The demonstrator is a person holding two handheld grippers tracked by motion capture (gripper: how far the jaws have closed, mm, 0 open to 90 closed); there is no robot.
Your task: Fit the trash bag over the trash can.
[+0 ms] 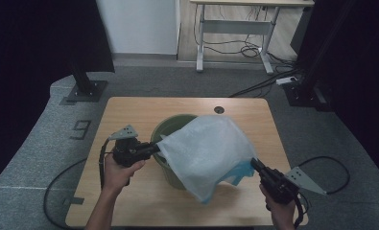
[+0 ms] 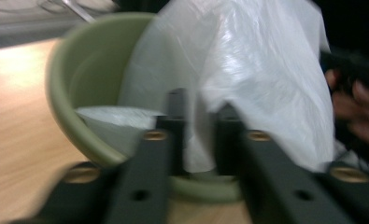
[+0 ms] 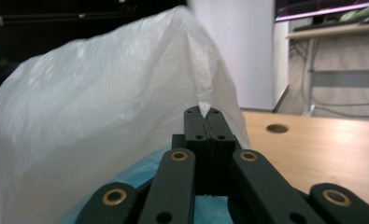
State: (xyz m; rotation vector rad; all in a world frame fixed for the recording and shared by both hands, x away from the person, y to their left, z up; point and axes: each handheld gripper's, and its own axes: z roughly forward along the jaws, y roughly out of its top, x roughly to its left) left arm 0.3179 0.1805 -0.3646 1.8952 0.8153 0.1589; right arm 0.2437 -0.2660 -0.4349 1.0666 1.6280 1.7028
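Right gripper view: bag [image 3: 102,116] between tool [image 3: 205,114] tips.

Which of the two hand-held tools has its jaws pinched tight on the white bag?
The right tool: its jaws meet flat on a fold of the white bag. The left tool has a gap between its jaws, with bag film in it.

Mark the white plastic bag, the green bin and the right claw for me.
white plastic bag [image 1: 207,153], high view, middle of the draped sheet.
green bin [image 2: 60,100], left gripper view, its rim.
right claw [image 3: 205,113], right gripper view, fingertips pinching the bag's edge.
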